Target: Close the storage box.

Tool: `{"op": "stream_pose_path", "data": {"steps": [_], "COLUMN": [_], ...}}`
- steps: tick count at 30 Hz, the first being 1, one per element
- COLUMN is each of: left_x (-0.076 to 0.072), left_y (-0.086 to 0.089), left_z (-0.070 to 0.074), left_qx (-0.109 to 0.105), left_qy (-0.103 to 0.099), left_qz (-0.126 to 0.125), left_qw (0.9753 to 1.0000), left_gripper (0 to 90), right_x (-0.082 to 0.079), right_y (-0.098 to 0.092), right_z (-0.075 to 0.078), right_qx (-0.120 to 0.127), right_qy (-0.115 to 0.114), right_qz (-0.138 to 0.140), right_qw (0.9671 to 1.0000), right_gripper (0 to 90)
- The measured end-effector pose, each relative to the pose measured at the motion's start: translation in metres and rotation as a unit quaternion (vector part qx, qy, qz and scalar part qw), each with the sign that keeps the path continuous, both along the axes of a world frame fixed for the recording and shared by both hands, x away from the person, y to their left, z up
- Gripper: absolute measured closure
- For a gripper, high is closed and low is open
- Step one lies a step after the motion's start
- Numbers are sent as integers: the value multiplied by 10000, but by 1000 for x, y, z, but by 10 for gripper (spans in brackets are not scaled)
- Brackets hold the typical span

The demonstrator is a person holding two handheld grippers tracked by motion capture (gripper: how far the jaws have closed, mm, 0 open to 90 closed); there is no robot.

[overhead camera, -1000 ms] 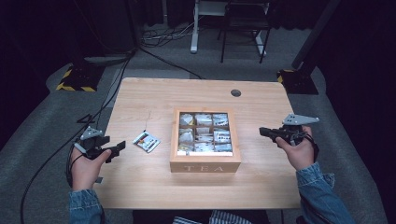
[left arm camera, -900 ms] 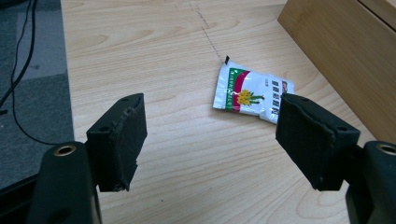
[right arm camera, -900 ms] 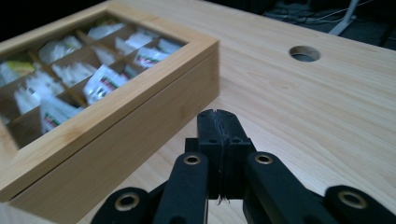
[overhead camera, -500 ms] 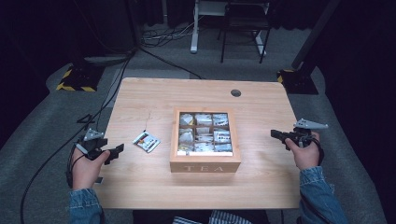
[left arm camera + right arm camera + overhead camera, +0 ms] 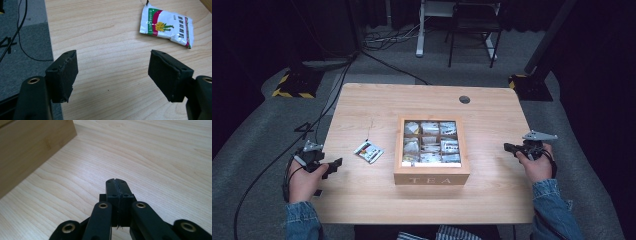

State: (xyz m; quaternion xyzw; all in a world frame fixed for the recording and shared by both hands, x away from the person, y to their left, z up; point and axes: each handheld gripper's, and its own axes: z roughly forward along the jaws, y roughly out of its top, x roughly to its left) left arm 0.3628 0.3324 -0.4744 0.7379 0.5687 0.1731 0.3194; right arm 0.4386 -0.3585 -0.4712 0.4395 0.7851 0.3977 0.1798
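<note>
While the left gripper [image 5: 112,75] hangs with jaws spread wide over the table's edge, low in the left gripper view, the work looks like the approach to a pick. The white foil tea sachet with a green-and-magenta band and yellow flower print [image 5: 166,25] lies flat at the upper right, well apart; next, reach forward and straddle it. The right gripper [image 5: 116,182] is pressed closed, empty, beside the light wooden tea box [image 5: 30,147].

In the high view the packets inside the tea box [image 5: 431,143] are too small to read. In the right gripper view the box [image 5: 30,150] is cut off at the upper left. The sachet [image 5: 166,25] print stays illegible.
</note>
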Motion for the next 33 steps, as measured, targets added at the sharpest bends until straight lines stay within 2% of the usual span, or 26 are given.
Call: {"op": "stream_pose_path", "data": {"steps": [4, 11, 12, 14, 15, 16, 17, 19, 20, 21, 22, 24, 25, 26, 28, 31, 32, 33], "left_x": [1, 3, 3, 4, 4, 5, 5, 5, 5, 5, 5, 6, 6, 6, 7, 8, 8, 9], "left_y": [1, 0, 0, 0, 0, -1, -1, -1, -1, -1, -1, -1, -1, -1, -1, -2, -3, -3], "left_z": [-2, -6, -7, -8, -9, -10, -10, -10, -10, -11, -11, -12, -12, -13, -13, -14, -13, -13], "left_qx": [9, 51, 132, 147, 156, 162, 162, 180, 180, 151, 151, 154, 137, 127, 133, 121, 117, 116], "left_qy": [43, 136, 195, 211, 245, 226, 226, 254, 254, 271, 271, 274, 282, 284, 300, 324, 324, 294], "left_qz": [-2, -12, -12, -3, -27, -22, -22, -35, -35, -40, -40, -43, -48, -49, -51, -61, -65, -60], "left_qw": [10000, 9999, 9997, 9997, 9996, 9996, 9996, 9995, 9995, 9995, 9995, 9995, 9995, 9995, 9994, 9994, 9994, 9995], "left_gripper": [248, 248, 248, 249, 249, 249, 249, 249, 249, 249, 249, 249, 249, 249, 249, 249, 248, 248], "right_x": [1, 1, 0, 0, 0, 0, 0, 1, 1, 2, 2, 2, 2, 2, 3, 3, 3, 3], "right_y": [-1, -4, -4, -4, -4, -4, -4, -5, -5, -6, -6, -6, -5, -5, -3, 0, 2, 2], "right_z": [-3, -9, -10, -11, -12, -15, -15, -22, -22, -25, -25, -27, -29, -29, -31, -31, -32, -32], "right_qx": [-124, -173, -236, -269, -320, -459, -459, -570, -570, -456, -456, -282, -222, -222, -138, -273, -401, -401], "right_qy": [50, 146, 157, 150, 148, 119, 119, 208, 208, 252, 252, 260, 189, 189, 122, 97, 37, 37], "right_qz": [-24, -120, -111, -125, -145, -216, -216, -261, -261, -260, -260, -264, -259, -259, -207, -142, -100, -100], "right_qw": [9999, 9997, 9995, 9994, 9993, 9986, 9986, 9978, 9978, 9983, 9983, 9989, 9992, 9992, 9996, 9995, 9991, 9991], "right_gripper": [894, 881, 863, 849, 827, 755, 755, 656, 656, 553, 553, 489, 414, 414, 355, 329, 313, 313]}}
